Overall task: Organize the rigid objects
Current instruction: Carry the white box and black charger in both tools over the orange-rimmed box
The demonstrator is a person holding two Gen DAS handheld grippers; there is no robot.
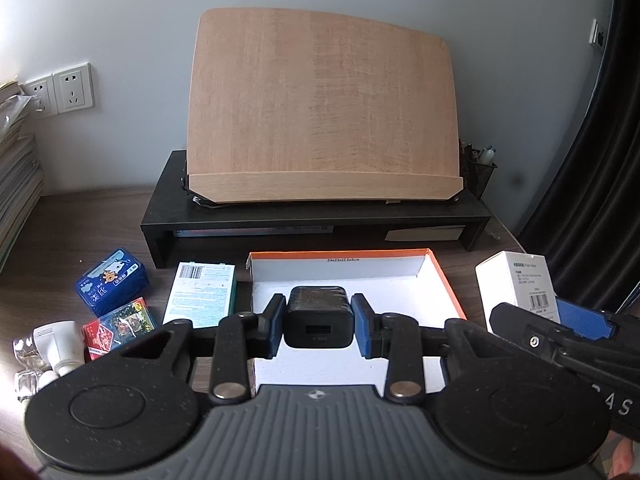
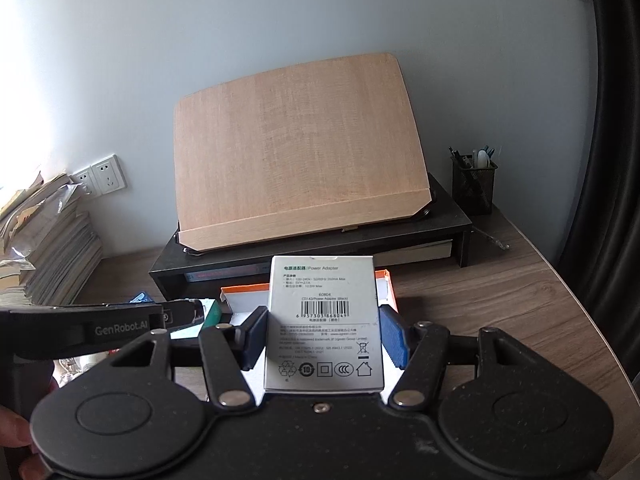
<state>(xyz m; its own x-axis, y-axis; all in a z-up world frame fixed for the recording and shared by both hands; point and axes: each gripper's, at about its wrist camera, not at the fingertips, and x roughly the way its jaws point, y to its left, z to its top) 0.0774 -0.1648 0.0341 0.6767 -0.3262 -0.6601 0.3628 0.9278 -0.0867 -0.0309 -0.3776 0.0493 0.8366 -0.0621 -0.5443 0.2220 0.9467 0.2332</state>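
My left gripper (image 1: 319, 326) is shut on a black USB power adapter (image 1: 319, 320), held above the white floor of an orange-rimmed cardboard tray (image 1: 448, 280). My right gripper (image 2: 322, 336) is shut on a white power adapter box (image 2: 324, 320), label side up, held over the tray's right part (image 2: 386, 280). In the left wrist view the same white box (image 1: 520, 284) shows at the right, with the right gripper's blue pad (image 1: 584, 320) beside it. The left gripper's arm (image 2: 100, 328) crosses the left of the right wrist view.
On the wooden desk left of the tray lie a white-and-green box (image 1: 200, 294), a blue card case (image 1: 112, 280), a red card pack (image 1: 120, 328) and white plugs (image 1: 56, 346). Behind stands a black riser (image 1: 316, 216) with a wooden book stand (image 1: 320, 108), a pen cup (image 2: 474, 184), and stacked books (image 2: 52, 248).
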